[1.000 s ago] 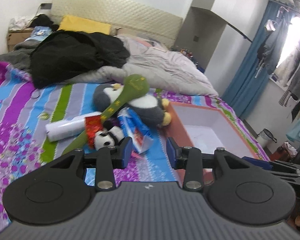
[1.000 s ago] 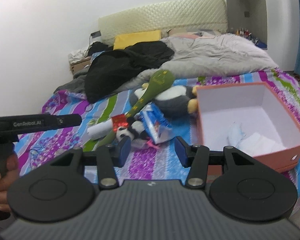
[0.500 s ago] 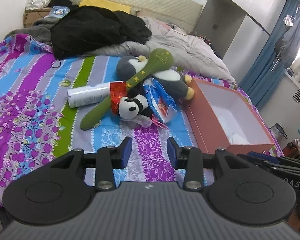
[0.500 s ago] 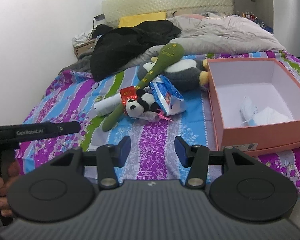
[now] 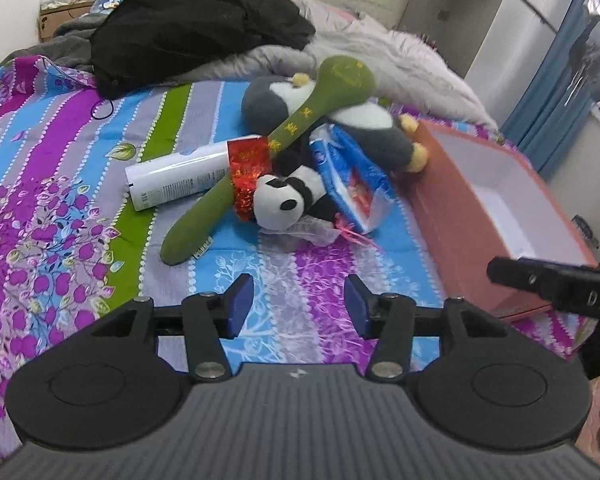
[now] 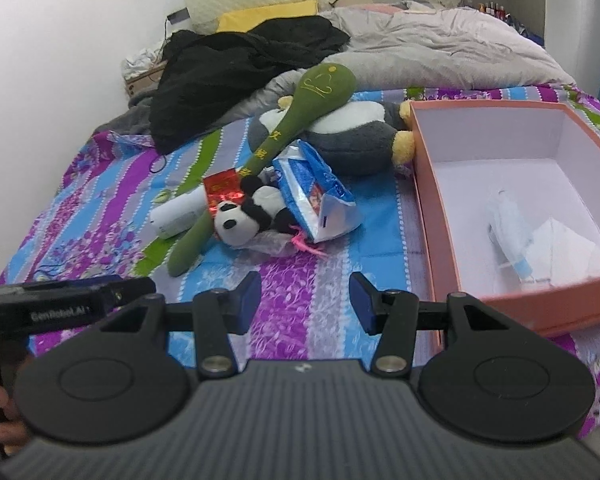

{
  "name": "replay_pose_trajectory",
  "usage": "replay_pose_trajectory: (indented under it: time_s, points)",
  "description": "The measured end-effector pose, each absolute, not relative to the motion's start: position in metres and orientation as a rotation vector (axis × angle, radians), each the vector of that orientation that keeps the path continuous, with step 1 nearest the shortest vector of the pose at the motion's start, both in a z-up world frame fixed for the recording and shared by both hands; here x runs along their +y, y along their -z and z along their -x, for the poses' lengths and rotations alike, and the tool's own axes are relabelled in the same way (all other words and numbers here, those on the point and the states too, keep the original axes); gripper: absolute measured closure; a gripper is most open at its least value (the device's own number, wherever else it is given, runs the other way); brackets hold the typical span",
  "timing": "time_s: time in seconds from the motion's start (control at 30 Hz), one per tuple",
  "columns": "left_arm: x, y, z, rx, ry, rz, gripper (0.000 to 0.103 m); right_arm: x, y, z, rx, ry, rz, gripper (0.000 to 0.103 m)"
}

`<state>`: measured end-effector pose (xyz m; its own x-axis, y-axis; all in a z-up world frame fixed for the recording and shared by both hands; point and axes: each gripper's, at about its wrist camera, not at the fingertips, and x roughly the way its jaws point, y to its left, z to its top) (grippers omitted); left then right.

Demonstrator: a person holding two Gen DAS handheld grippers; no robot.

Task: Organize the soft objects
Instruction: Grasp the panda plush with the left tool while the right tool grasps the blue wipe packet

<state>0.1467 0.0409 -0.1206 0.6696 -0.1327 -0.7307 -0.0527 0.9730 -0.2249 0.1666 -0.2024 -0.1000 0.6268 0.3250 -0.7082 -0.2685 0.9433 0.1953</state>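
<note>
A pile of soft things lies on the striped bedspread: a small panda plush, a long green plush club, a grey and white penguin plush and a blue tissue pack. A pink box stands open to the right, with a face mask and white cloth inside. My left gripper is open and empty, short of the pile. My right gripper is open and empty, in front of the pile.
A white spray can lies under the club with red foil. A black jacket and a grey duvet cover the far half of the bed. Blue curtains hang at the right.
Both grippers have tilted down and moved closer to the pile on the bed. Their jaws have stayed open.
</note>
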Motion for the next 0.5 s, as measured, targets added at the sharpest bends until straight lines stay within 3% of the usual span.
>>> replay_pose_trajectory:
  time_s: [0.5]
  points:
    - [0.048,0.177,-0.262,0.908,0.067,0.167,0.047,-0.186,0.156,-0.29,0.914,-0.336,-0.059,0.052]
